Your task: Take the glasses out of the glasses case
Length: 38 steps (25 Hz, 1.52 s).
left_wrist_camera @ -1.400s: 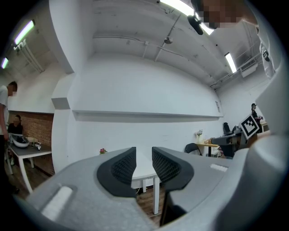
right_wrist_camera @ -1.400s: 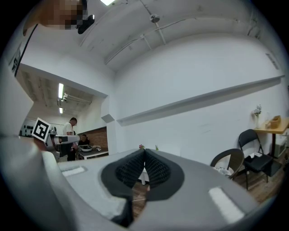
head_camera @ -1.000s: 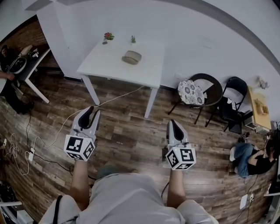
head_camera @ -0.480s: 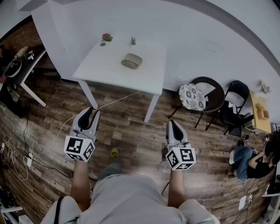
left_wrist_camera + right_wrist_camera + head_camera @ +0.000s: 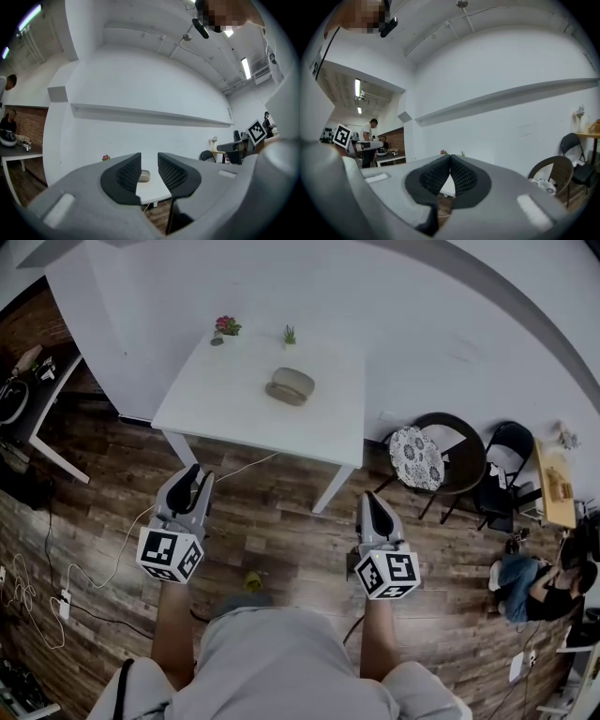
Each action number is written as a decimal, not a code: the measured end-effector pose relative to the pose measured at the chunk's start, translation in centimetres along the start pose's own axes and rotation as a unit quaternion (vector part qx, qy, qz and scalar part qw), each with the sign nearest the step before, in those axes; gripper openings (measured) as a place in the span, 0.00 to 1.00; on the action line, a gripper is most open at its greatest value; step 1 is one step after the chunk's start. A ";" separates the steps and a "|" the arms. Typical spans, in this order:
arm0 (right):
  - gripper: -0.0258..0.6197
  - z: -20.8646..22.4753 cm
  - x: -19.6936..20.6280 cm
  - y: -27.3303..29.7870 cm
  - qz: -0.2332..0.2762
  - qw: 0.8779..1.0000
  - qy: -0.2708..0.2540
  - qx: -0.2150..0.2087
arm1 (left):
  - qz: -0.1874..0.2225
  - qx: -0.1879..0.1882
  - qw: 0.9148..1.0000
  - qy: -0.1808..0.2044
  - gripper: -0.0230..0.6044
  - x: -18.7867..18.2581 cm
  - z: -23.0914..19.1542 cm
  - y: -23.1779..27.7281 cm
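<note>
Glasses case (image 5: 290, 385) lies closed on the white worktop (image 5: 216, 404), toward its far side, where a small flowering plant (image 5: 225, 324) stands at the edge. Left tongs (image 5: 195, 474) hang short of the worktop's near edge, jaws apart and empty. Right tongs (image 5: 370, 500), likewise short of it, have their jaws together on nothing.
</note>
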State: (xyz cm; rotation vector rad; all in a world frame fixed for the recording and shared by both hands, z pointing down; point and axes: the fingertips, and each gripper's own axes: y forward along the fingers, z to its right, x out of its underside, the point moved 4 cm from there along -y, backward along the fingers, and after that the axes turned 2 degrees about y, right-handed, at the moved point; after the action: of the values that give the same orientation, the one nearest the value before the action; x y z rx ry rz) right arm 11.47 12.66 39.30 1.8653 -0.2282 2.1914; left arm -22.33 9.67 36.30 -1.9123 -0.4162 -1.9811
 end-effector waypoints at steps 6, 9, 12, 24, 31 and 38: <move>0.04 -1.5 -0.1 4.4 0.001 1.000 0.004 0.029 | 0.003 0.022 1.000 -0.005 0.22 0.1 -5.0 3.4; 0.04 -2.1 0.3 5.5 -0.003 0.999 0.007 0.037 | 0.001 0.030 1.000 -0.010 0.22 0.7 -6.4 4.1; 0.04 -2.3 0.4 6.3 -0.008 0.999 0.008 0.042 | -0.004 0.035 0.999 -0.017 0.22 1.3 -7.3 4.9; 0.04 0.0 2.1 10.0 -0.009 0.998 0.029 0.058 | -0.020 0.060 0.998 -0.010 0.22 3.7 -7.7 9.7; 0.04 4.0 1.9 15.0 -0.007 0.997 0.047 0.060 | -0.033 0.065 0.997 0.005 0.22 4.1 -8.4 15.8; 0.04 9.3 1.9 22.5 -0.020 0.996 0.060 0.060 | -0.059 0.064 0.996 0.007 0.22 5.8 -9.9 24.4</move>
State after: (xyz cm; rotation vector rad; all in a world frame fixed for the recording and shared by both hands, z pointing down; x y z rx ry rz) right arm 13.44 -11.30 43.78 1.7745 -0.0365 2.3268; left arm -20.37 -16.82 40.79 -1.8326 -0.6506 -1.9862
